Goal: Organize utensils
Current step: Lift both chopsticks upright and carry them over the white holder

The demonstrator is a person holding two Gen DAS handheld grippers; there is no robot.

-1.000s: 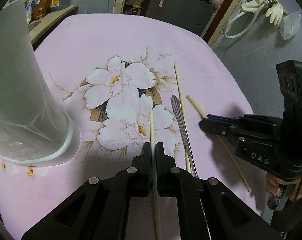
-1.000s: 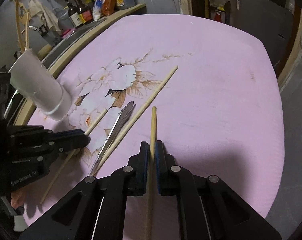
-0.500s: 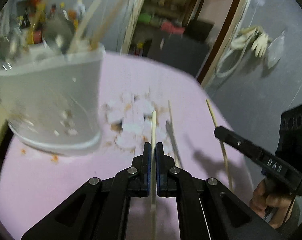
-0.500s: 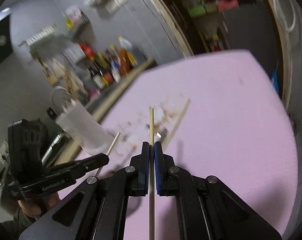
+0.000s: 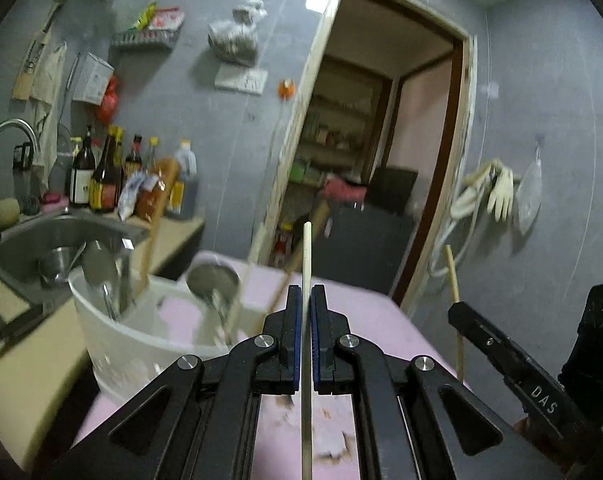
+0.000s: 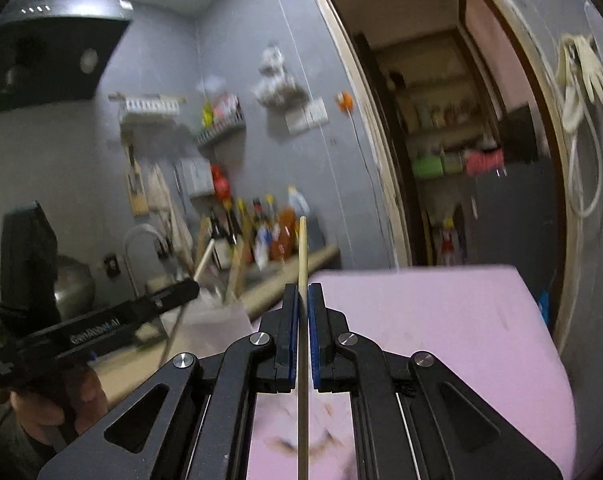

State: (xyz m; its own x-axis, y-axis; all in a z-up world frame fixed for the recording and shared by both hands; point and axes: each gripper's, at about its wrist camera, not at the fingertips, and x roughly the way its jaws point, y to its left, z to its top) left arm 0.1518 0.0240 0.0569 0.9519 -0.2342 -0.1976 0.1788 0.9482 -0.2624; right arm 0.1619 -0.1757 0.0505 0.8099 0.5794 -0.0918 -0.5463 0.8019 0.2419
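1. Here, the left hand-held gripper (image 5: 306, 294) is clamped on a pale chopstick (image 5: 307, 256), its blue-lined jaws pressed together on the shaft; the stick runs straight up the middle of the left wrist view and its tip stands out beyond the jaws.
2. Likewise, the right hand-held gripper (image 6: 303, 292) is clamped on a second chopstick (image 6: 302, 248), which sits the same way between its jaws.
3. Both grippers are raised off the pink floral cloth (image 5: 373, 320) that covers the bench, and both point about level toward the grey wall and an open doorway (image 5: 385, 152).
4. A white utensil holder (image 5: 113, 344) stands on the cloth just left of the left gripper; it holds metal spoons (image 5: 97, 270) and wooden sticks, blurred.
5. In the left wrist view the right gripper enters from the right edge, its chopstick upright above the cloth's far edge.
6. In the right wrist view the left gripper is at the left, a hand (image 6: 57, 404) around its grip, near the holder.
7. A sink (image 5: 41, 248) and a row of bottles (image 5: 109, 176) lie behind the holder.
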